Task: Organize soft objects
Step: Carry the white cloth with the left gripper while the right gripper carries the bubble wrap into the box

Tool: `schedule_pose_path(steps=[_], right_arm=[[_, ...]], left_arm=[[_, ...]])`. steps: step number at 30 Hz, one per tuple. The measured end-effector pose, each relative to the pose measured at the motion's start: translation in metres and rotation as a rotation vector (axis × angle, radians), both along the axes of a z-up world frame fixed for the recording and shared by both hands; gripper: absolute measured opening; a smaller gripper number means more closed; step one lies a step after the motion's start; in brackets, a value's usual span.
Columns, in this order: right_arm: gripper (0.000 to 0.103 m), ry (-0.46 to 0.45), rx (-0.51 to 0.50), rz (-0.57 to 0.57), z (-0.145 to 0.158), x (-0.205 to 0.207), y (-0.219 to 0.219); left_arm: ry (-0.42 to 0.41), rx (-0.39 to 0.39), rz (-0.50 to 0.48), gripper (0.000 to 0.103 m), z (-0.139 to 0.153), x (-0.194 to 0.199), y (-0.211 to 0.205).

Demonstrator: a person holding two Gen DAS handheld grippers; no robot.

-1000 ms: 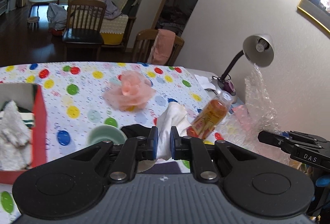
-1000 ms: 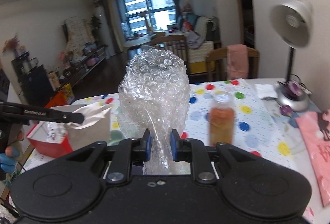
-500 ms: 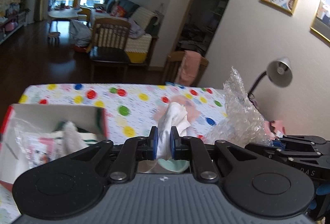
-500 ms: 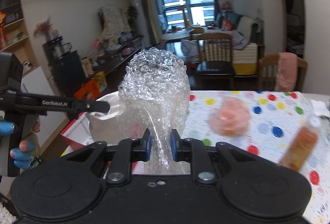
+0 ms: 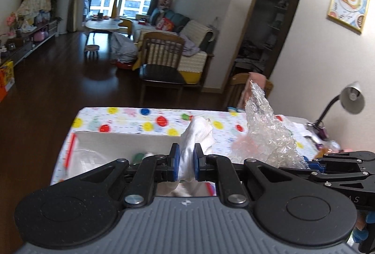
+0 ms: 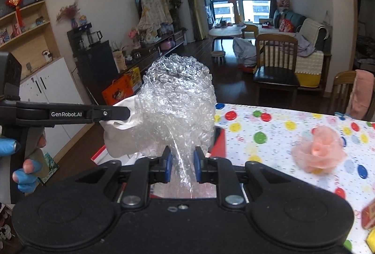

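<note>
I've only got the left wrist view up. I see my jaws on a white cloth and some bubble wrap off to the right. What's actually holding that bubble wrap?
Observer: The right gripper is shut on the bubble wrap, pinching its bunched lower end; the rest balloons up above the jaws.
Operator: Is any soft item left out on the table?
Observer: Yes, a peach mesh flower lies on the polka-dot tablecloth, to the right of the bubble wrap.
Operator: And what's on the far left, past my view?
Observer: A hand in a blue fingertip glove grips the left gripper's handle, and the white cloth hangs from it beside the wrap.
</note>
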State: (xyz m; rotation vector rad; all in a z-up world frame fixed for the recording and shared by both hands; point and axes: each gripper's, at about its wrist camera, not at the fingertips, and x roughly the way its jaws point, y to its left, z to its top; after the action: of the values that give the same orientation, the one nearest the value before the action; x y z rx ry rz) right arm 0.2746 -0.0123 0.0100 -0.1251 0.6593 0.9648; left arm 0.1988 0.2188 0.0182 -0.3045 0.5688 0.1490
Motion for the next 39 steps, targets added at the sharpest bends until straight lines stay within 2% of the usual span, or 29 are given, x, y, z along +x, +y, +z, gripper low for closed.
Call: schedule_pose_path(steps=[8, 11, 17, 27, 39], right_arm=[[0.017, 0.047, -0.061, 0.009, -0.023, 0.006, 0.069], [0.018, 0.069, -0.080, -0.005, -0.034, 0.011, 0.091], [0.018, 0.082, -0.160, -0.027, -0.060, 0.018, 0.126], [0.018, 0.088, -0.290, -0.042, -0.094, 0.029, 0.160], [0.019, 0.128, -0.327, -0.029, -0.118, 0.021, 0.170]], left_arm=[[0.025, 0.014, 0.075, 0.012, -0.023, -0.001, 0.050], [0.041, -0.013, 0.103, 0.012, -0.035, 0.000, 0.069], [0.083, -0.017, 0.143, 0.012, -0.059, 0.007, 0.091], [0.163, 0.019, 0.149, 0.012, -0.096, 0.021, 0.100], [0.274, 0.027, 0.109, 0.012, -0.133, 0.027, 0.094]])
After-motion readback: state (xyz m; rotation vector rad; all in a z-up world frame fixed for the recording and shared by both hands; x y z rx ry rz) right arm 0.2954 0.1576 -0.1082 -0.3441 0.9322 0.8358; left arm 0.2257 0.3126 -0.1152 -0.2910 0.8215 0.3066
